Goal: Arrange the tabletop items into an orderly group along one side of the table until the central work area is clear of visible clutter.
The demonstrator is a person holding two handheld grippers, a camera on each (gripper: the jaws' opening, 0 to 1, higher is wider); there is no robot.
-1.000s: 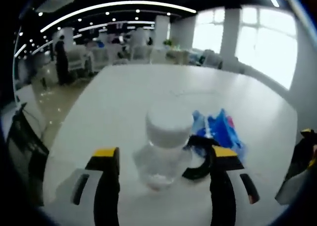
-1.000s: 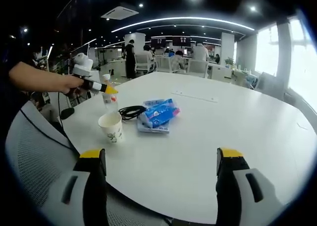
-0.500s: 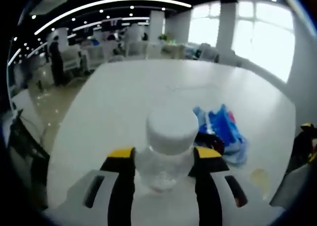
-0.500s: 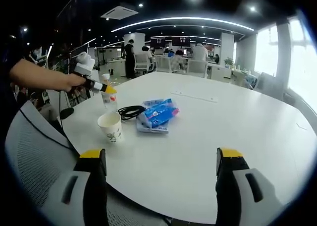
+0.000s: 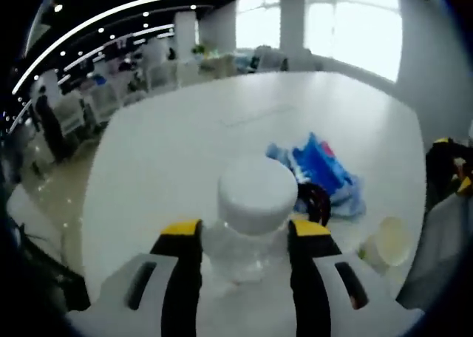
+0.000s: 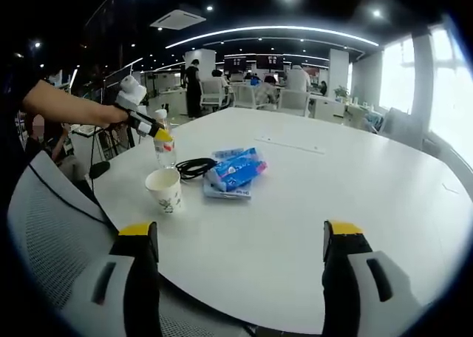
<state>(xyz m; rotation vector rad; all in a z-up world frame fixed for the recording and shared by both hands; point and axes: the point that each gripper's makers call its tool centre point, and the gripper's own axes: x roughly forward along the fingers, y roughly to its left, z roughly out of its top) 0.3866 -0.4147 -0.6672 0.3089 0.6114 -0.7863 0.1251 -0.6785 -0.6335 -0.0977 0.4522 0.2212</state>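
Note:
My left gripper is shut on a clear plastic bottle with a white cap, its yellow-tipped fingers pressing both sides. Beyond the bottle lie a coiled black cable, blue packets and a paper cup on the white table. In the right gripper view the same bottle stands near the table's left edge with the left gripper on it, held by a person's hand. The paper cup, cable and blue packets lie close together. My right gripper hangs open over the near table edge, holding nothing.
A grey mesh chair back stands at the table's near left. Wide bare tabletop stretches right and far. Office chairs, desks and people fill the background beyond the table.
The left gripper closed its fingers on the bottle, then tilted and shifted with it, so its view swung. The right gripper stayed still and open.

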